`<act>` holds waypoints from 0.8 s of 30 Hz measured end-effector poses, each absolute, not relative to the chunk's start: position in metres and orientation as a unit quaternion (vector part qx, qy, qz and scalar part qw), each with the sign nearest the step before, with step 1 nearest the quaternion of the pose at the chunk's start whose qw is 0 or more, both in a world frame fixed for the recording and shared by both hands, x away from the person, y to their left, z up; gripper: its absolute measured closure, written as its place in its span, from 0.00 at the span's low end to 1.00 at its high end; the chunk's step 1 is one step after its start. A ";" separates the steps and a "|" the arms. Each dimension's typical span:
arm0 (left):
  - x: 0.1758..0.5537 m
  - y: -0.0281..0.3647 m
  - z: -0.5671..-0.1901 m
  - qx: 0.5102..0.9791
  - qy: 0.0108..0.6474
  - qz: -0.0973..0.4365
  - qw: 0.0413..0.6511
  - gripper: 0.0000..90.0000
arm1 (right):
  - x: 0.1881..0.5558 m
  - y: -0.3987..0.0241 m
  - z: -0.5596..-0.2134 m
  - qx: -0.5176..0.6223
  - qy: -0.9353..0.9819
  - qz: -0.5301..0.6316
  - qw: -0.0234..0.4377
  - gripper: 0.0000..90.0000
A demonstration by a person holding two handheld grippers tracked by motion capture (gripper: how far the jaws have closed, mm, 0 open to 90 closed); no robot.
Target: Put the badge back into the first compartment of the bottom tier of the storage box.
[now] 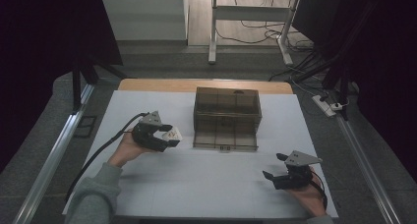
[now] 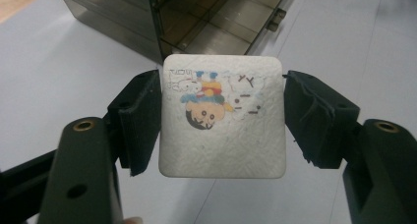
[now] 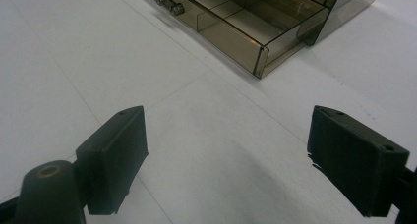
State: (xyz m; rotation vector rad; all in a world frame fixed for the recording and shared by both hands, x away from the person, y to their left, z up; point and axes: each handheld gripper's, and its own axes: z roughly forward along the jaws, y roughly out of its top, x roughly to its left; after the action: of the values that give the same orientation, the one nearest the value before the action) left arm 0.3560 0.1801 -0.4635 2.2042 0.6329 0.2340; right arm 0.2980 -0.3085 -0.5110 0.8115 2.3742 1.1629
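Observation:
A white square eraser (image 2: 222, 117) with a cartoon print sits between the jaws of my left gripper (image 2: 222, 123), which is shut on it. In the high view that left gripper (image 1: 169, 136) hovers left of a smoky transparent drawer box (image 1: 226, 117), the eraser (image 1: 173, 134) at its tip. The box's lower drawer (image 1: 225, 138) is pulled out toward me, showing empty compartments (image 3: 246, 17). My right gripper (image 1: 275, 166) rests low at the front right of the table, jaws wide apart with nothing between them (image 3: 226, 160).
A white sheet (image 1: 206, 180) covers the table, with a strip of wood (image 1: 147, 84) at the far edge. Metal rails (image 1: 49, 160) run along both sides. Beyond are a desk frame (image 1: 251, 13), floor cables and a power strip (image 1: 328, 105).

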 end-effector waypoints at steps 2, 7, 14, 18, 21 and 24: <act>0.355 0.181 -0.461 0.872 0.252 0.096 0.409 0.37 | 0.298 -0.308 -0.511 0.288 0.844 0.413 0.187 0.17; 0.353 0.184 -0.454 0.864 0.254 0.098 0.424 0.37 | 0.298 -0.308 -0.511 0.287 0.844 0.412 0.188 0.17; 0.349 0.183 -0.449 0.861 0.250 0.107 0.429 0.37 | 0.298 -0.308 -0.511 0.287 0.844 0.412 0.189 0.17; 0.347 0.184 -0.445 0.857 0.250 0.110 0.438 0.37 | 0.298 -0.308 -0.512 0.286 0.845 0.409 0.189 0.17; 0.347 0.183 -0.444 0.855 0.249 0.111 0.442 0.37 | 0.298 -0.308 -0.512 0.285 0.846 0.409 0.188 0.17; 0.346 0.182 -0.444 0.854 0.249 0.114 0.442 0.37 | 0.298 -0.308 -0.511 0.286 0.846 0.406 0.193 0.17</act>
State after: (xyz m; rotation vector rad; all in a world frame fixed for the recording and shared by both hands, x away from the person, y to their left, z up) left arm 0.3461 0.1820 -0.4439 2.1207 0.6170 0.2823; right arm 0.2978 -0.3076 -0.5114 0.8022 2.3750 1.1393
